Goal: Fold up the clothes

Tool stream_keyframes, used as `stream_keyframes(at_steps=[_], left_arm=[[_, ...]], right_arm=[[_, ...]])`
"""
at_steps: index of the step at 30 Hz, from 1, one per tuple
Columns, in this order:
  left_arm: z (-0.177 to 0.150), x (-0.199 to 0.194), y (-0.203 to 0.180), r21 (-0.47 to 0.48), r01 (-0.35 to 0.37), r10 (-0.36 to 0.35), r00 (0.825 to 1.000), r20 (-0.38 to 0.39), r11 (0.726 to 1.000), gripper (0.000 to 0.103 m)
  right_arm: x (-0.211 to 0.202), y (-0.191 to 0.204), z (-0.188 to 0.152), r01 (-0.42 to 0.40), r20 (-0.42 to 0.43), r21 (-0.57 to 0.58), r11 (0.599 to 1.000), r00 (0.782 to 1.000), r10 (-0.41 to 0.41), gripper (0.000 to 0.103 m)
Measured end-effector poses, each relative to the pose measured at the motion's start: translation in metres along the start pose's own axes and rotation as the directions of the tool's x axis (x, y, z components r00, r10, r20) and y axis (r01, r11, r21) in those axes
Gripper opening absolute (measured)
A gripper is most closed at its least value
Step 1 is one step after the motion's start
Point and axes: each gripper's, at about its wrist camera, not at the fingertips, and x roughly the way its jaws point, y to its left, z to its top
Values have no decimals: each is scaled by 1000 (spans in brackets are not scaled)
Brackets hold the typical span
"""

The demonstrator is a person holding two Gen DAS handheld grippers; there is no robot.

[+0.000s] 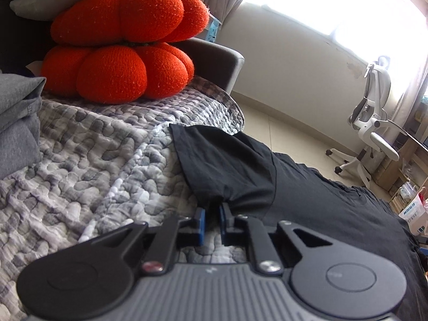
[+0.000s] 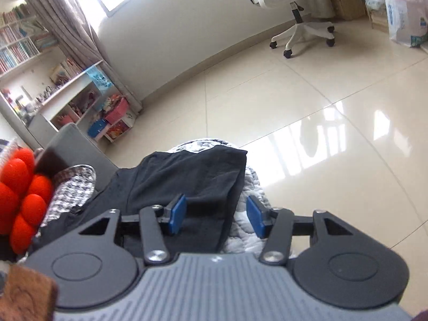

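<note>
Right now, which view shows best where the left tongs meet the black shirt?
The left wrist view: the left tongs, nearly shut, pinch a bunched edge of the shirt at their tips. The right wrist view shows the shirt lying on the quilt under the open right tongs, not that contact.

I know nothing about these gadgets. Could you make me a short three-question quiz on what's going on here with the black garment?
1. True or false: the left hand-held gripper is pinching the black garment.
2. How do the right hand-held gripper's jaws stand? A) wide apart B) clamped on cloth C) out of sight
3. Fill in: the two orange cushions sit stacked on the grey quilted ____.

Key: 1 true, its blue pads are nearly together on a bunched edge of cloth. 2 A, its blue pads straddle the garment's edge. 3 cover.
</note>
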Motion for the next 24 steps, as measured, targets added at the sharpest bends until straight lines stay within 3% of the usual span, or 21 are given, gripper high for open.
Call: stream_keyframes(at_steps=[3, 8, 11, 12, 13, 15, 18, 19, 21, 24], left_arm=[[2, -6, 3, 0, -21, 21, 1000, 4, 1000, 11], [7, -19, 11, -34, -4, 5, 1000, 10, 999, 11], [12, -20, -6, -6, 33, -33, 999, 21, 999, 16], [13, -17, -14, 11, 45, -46, 999, 23, 999, 17], [14, -14, -22, 29, 57, -58, 998, 24, 998, 18], [13, -6, -36, 65, 85, -86, 996, 20, 994, 19], [7, 13, -51, 107, 138, -136, 990, -26, 985, 25], [4, 22, -51, 98, 157, -152, 987, -62, 983, 32], [-2, 34, -47, 69, 190, -183, 978, -99, 979, 32], [-3, 35, -43, 41, 205, -201, 975, -90, 978, 31]], right_arm=[[11, 2, 8, 8, 3, -4, 1000, 1000, -8, 55], [31, 2, 28, 10, -3, -2, 1000, 1000, -10, 56], [43, 5, 33, 39, -7, -21, 999, 999, -39, 55], [47, 7, 33, 54, -9, -38, 998, 998, -54, 44], [49, 10, 32, 63, -10, -55, 997, 998, -64, 25], [47, 16, 29, 80, 10, -83, 993, 997, -79, 3], [38, 22, 28, 146, 76, -130, 981, 988, -137, 0], [34, 22, 29, 172, 104, -139, 975, 982, -159, 0], [28, 22, 30, 220, 150, -153, 963, 969, -198, 0], [34, 18, 28, 239, 120, -189, 952, 968, -219, 0]])
